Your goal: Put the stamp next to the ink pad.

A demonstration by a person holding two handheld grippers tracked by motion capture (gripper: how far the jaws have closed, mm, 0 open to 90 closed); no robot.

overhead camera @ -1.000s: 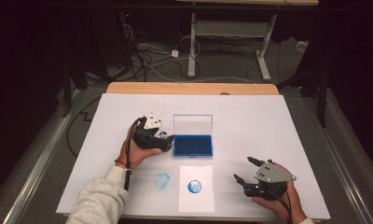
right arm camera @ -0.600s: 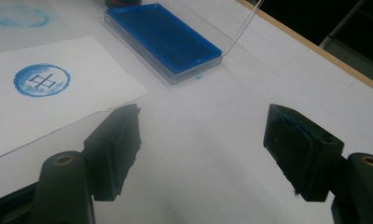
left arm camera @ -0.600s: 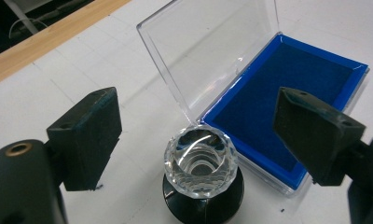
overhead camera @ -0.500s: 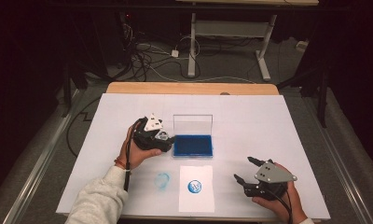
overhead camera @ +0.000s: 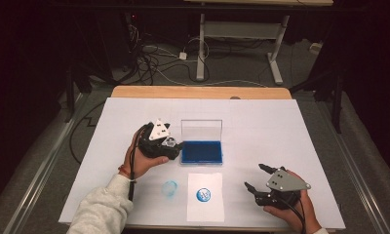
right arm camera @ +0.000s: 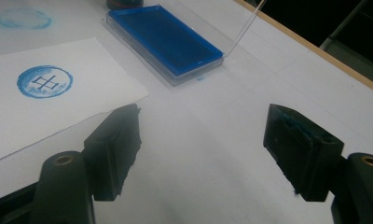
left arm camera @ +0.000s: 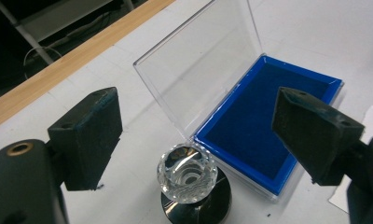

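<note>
A stamp with a faceted crystal knob (left arm camera: 187, 179) on a black base stands on the white table, just left of the blue ink pad (overhead camera: 202, 152). The pad's clear lid (left arm camera: 198, 70) stands open and upright. My left gripper (overhead camera: 176, 146) is open, with its jaws wide apart on either side of the stamp (overhead camera: 169, 143) and not touching it. My right gripper (overhead camera: 254, 176) is open near the front right, holding nothing. In the right gripper view the right gripper (right arm camera: 203, 121) faces the ink pad (right arm camera: 163, 39).
A white paper sheet (overhead camera: 205, 209) lies at the front centre with a round blue stamp print (overhead camera: 203, 195) on it. A faint blue ring smudge (overhead camera: 169, 188) marks the table to the left of the sheet. The wooden table edge (overhead camera: 198, 92) runs along the back.
</note>
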